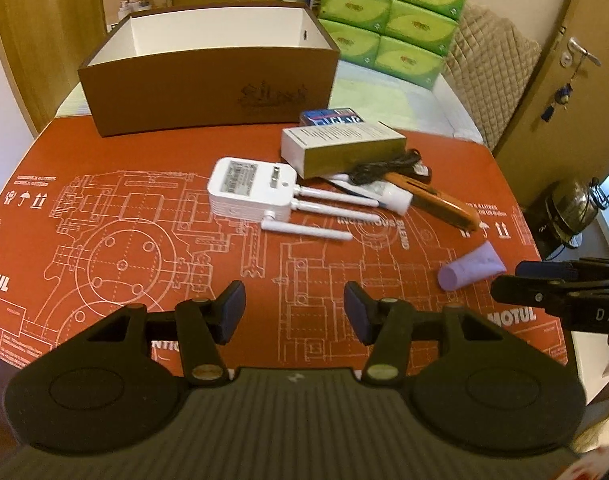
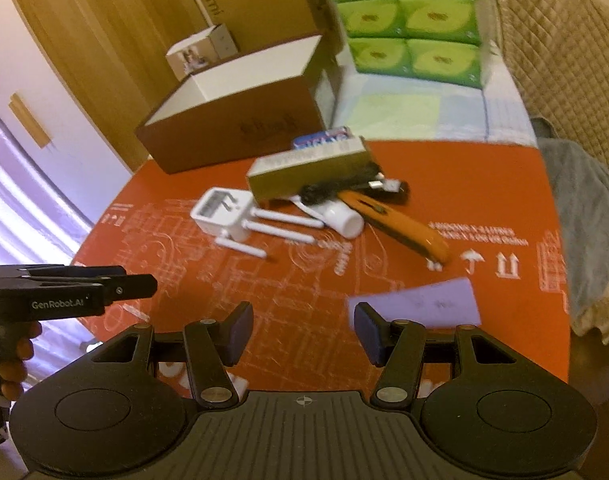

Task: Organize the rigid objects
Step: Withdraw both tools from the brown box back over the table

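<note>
Both claws stood wide and empty: left claw [image 1: 294,312], right claw [image 2: 303,332]. Purple tube [image 2: 418,304] lay on the surface just beyond the right claw. Advisable: straddle its middle squarely before lifting toward the brown box [image 1: 208,72].

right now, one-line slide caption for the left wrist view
Open left gripper hovers over a red mat strewn with a white router, orange knife and purple tube, before an empty brown box.
</note>
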### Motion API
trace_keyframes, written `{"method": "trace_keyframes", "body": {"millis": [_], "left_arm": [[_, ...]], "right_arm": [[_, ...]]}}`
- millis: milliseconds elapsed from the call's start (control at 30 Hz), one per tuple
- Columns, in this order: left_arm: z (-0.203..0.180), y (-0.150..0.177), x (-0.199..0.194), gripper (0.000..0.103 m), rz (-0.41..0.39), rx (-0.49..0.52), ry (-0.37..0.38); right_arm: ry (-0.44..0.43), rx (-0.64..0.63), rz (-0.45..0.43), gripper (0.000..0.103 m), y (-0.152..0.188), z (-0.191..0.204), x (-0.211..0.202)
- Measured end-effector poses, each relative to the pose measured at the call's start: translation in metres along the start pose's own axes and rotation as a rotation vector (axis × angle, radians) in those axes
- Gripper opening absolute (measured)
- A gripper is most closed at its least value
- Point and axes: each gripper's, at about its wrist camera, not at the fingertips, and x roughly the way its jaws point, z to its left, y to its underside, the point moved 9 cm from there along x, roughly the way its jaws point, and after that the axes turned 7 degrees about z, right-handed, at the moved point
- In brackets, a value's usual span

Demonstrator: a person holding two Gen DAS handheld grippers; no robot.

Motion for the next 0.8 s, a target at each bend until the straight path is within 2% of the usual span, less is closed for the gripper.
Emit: {"method": "trace_keyframes", "body": {"millis": [367,800], "left_arm": [[-0.015,0.009,0.003,0.05,0.011,0.026,-0.004],[-0.004,0.012,0.008,0.05,0.016,0.027,-0.03]], "right_arm": [[0.029,0.048,0.028,0.053,0.02,-0.021,-0.001],[0.044,0.11,0.091,0.053,0.031,-0.029,0.021]]}}
